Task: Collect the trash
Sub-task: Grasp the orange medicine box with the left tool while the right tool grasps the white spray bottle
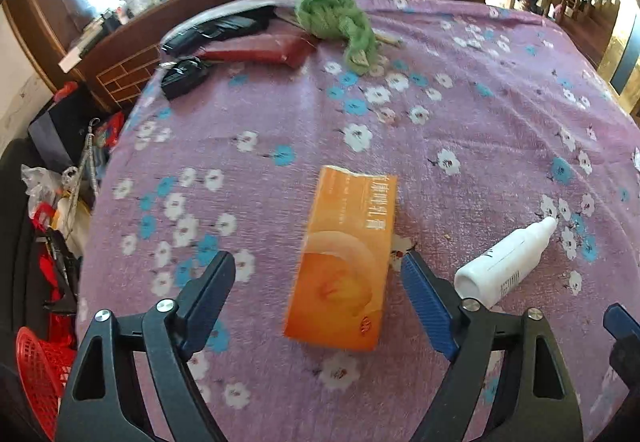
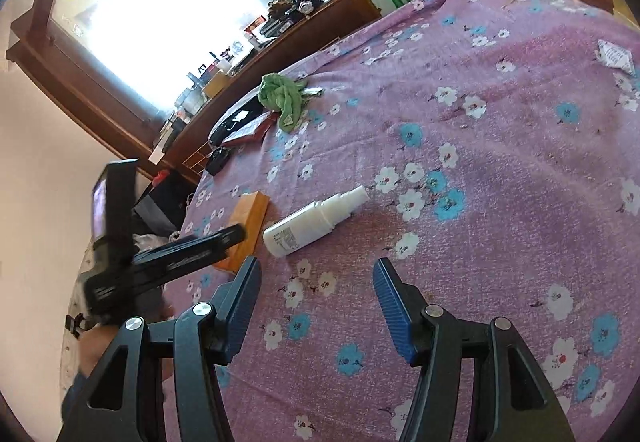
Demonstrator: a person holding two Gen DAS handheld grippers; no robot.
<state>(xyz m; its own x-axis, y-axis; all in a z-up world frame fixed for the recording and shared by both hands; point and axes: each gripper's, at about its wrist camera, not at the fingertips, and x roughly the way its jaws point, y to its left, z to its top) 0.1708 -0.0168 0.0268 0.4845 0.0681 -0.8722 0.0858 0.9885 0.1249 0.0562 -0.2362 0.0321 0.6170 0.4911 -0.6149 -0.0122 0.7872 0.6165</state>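
Note:
An orange cardboard box (image 1: 344, 258) lies flat on the purple flowered bedspread (image 1: 480, 113). My left gripper (image 1: 316, 262) hangs over the box, open, with a finger on either side and neither pad touching it. To the right of the box a white spray bottle (image 1: 504, 262) lies on its side. In the right wrist view that bottle (image 2: 316, 217) is just ahead of my right gripper (image 2: 318, 266), which is open with nothing between its fingers. The box (image 2: 250, 217) sits left of the bottle, partly behind a finger (image 2: 200, 248) of the left gripper.
At the far end of the bed lie a green cloth (image 1: 340, 17), a red case (image 1: 260, 49) and black items (image 1: 184, 75). A white sachet (image 2: 614, 55) lies far right. A red basket (image 1: 36, 374) and bags stand on the floor beside the bed's left edge.

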